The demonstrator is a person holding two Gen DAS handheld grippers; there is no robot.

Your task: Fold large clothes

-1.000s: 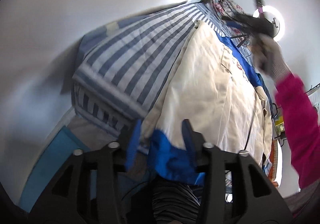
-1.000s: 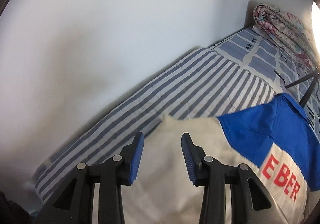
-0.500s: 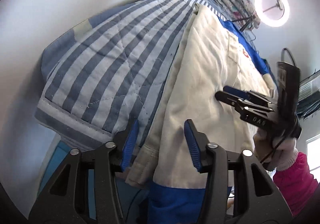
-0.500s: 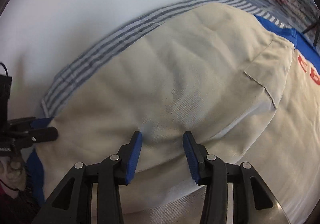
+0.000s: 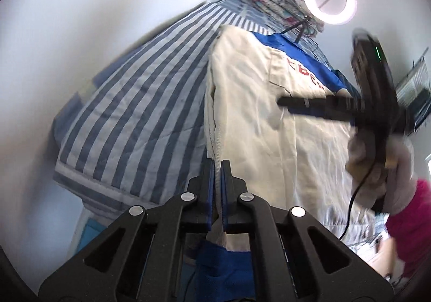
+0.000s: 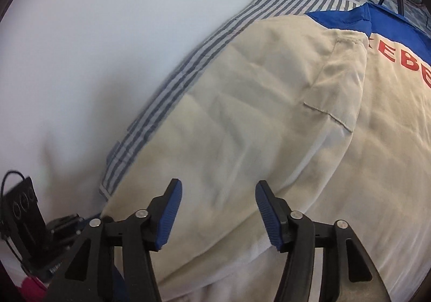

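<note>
- The striped blanket (image 5: 129, 113) covers the bed on the left, by the white wall (image 5: 80, 19).
- The cream and blue jacket (image 5: 253, 124) lies flat on the blanket.
- The left gripper (image 5: 217, 167) has its jaws closed tight, pinching the jacket's near edge.
- The right gripper (image 6: 218, 194) hangs over the jacket's cream cloth. Its jaws are opening and pinch nothing.

A bed (image 5: 129, 113) against a pale wall carries a blue-and-white striped quilt (image 6: 172, 86) that reaches its foot edge. A cream garment with blue panels and red letters (image 5: 258, 124) lies flat along it, and a folded floral blanket (image 5: 272, 0) sits at the head end.
</note>
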